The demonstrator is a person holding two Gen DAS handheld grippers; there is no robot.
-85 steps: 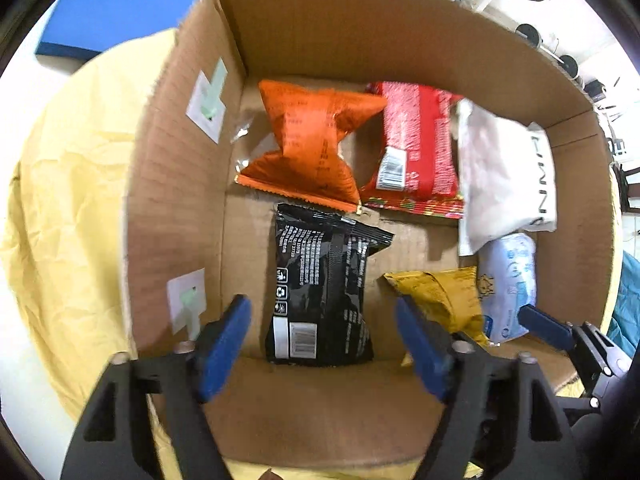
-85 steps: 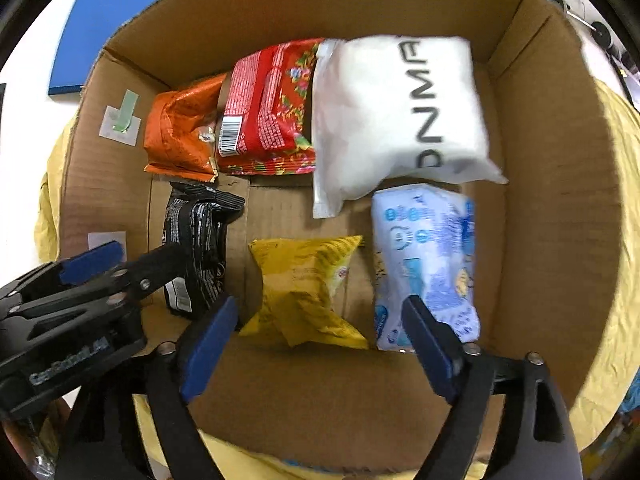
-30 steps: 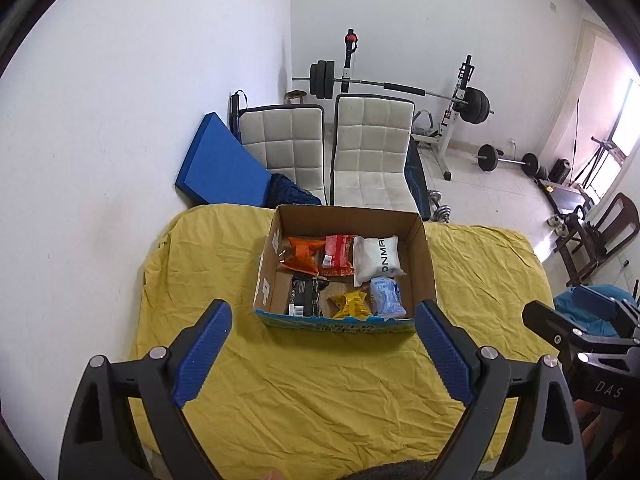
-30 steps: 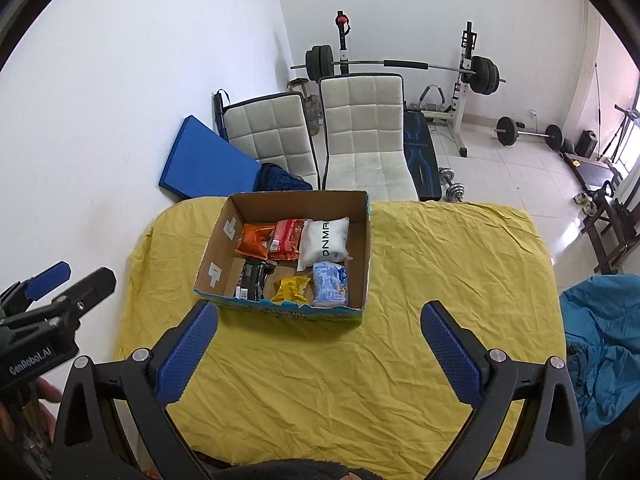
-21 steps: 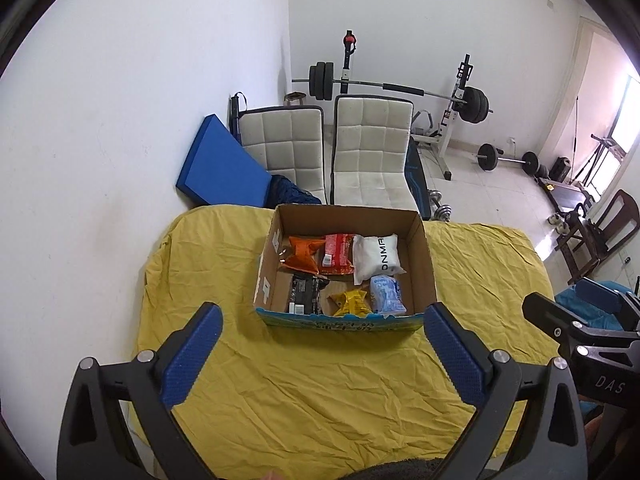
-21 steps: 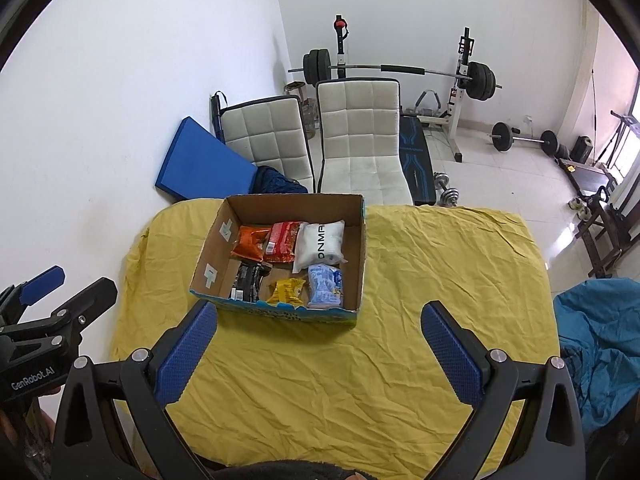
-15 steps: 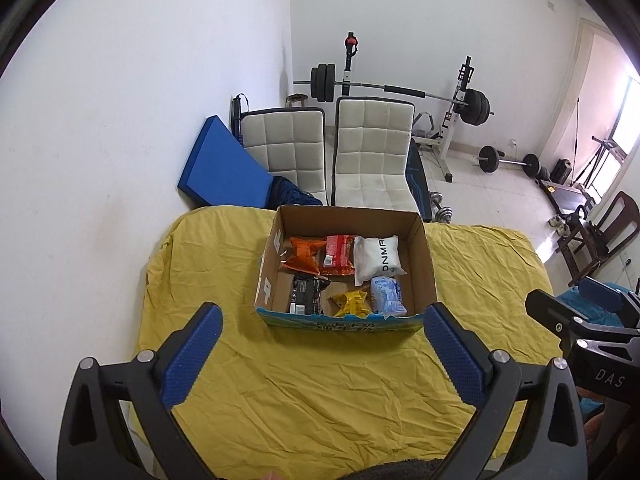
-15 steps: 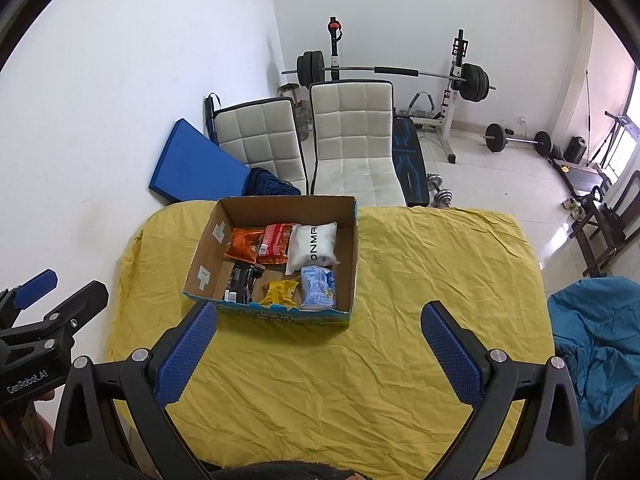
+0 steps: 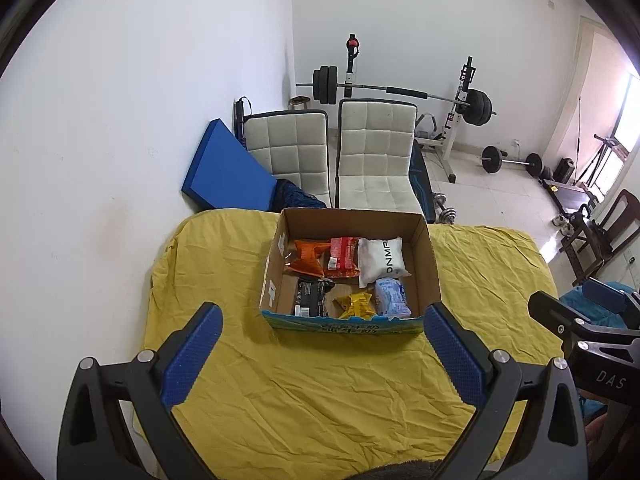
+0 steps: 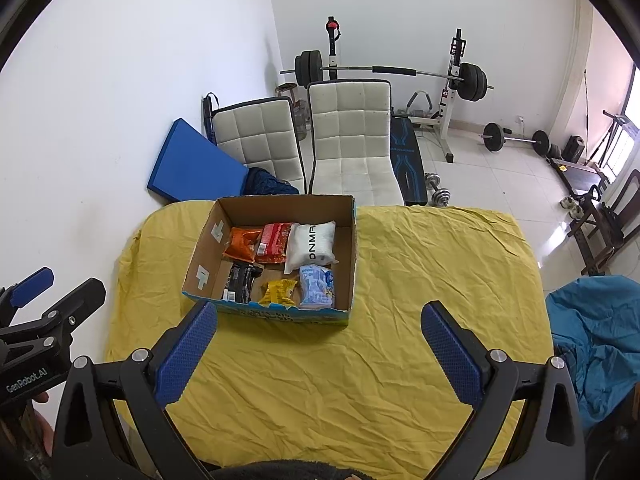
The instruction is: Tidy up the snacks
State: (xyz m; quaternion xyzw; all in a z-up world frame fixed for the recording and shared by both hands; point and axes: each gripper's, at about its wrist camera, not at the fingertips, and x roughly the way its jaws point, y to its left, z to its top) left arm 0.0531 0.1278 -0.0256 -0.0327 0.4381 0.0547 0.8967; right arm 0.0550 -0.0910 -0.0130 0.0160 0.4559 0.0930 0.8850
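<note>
6 snack packets sit in 2 tidy rows inside the cardboard box (image 9: 424, 240) on the yellow-covered tabletop (image 9: 320, 392), well beyond both grippers' (image 9: 320, 354) (image 10: 318, 346) empty, wide-apart fingers; sorting looks finished.

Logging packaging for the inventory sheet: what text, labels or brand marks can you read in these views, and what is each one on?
"DNMA", upside down: white pouch in the cardboard box.
"GenRobot.AI": body of the left claw, seen from the right wrist.
"DAS": body of the right claw, cut off at the frame edge.
Print on the box's blue front strip: too small to read.
Print and barcodes on the other snack packets: too small to read.
</note>
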